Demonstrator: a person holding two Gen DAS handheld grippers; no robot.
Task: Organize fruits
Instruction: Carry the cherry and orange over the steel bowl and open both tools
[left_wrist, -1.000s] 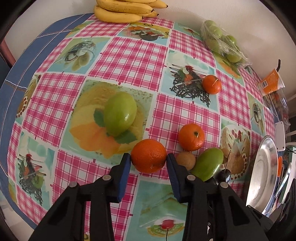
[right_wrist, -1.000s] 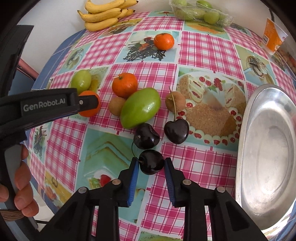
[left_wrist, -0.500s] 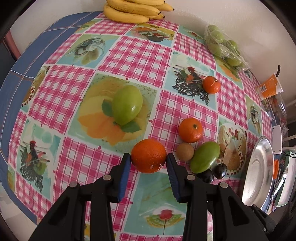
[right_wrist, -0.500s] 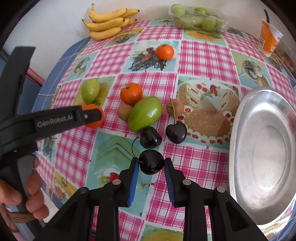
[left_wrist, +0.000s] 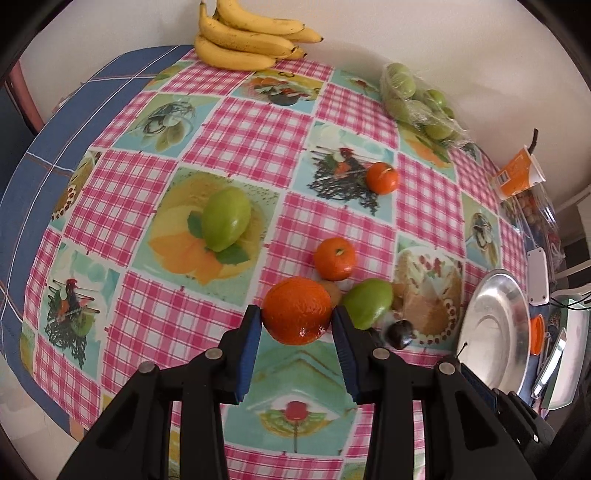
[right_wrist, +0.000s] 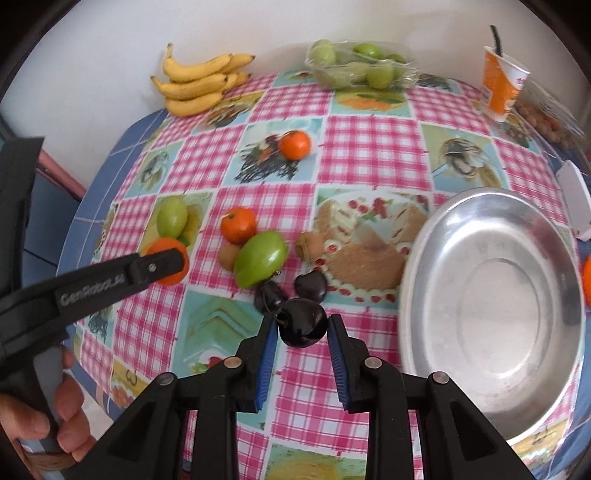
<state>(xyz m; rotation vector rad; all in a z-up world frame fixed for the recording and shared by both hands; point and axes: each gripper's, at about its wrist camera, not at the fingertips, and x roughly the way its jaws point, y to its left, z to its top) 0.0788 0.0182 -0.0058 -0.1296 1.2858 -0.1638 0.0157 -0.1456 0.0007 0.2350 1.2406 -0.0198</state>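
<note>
A: Left gripper (left_wrist: 297, 320) clamped on the orange (left_wrist: 297, 315), jaws pressing its two sides at the widest part, fruit clear of the bench (left_wrist: 236, 122). Firm, fairly heavy for its size, thick rind. Tolerates a solid squeeze.

B: Right gripper (right_wrist: 300, 328) nearly closed on a dark cherry (right_wrist: 303, 322), pinched across the middle, stem poking toward the left jaw. Light, glossy, soft-skinned. Bruises or pops out sideways under too much pressure.

A: Hence a gentle hold there, round the belly, never by the stem alone.

B: Two more cherries (right_wrist: 310, 286) lying on the cloth just beyond, beside the green mango (right_wrist: 260, 260). Same handling.

A: Mango smooth and egg-shaped, probably slippery. Best taken across the short axis. A second mango (left_wrist: 225, 218) farther left, alone on the cloth.

B: Tangerines (left_wrist: 335, 257) smaller and softer than the orange, loose peel. Lighter grip. Small brown fruit (right_wrist: 229, 256) tucked against the mango, type hard to tell.

A: Metal plate (right_wrist: 491, 306) off to the right, nothing in it, likely the drop spot. Only a guess.

B: Round fruit on a shallow plate: prone to rolling. Worth lowering right down before releasing.

A: Bananas (right_wrist: 197, 86) and bagged green fruit (right_wrist: 360, 70) at the far edge by the wall, untouched.
</note>
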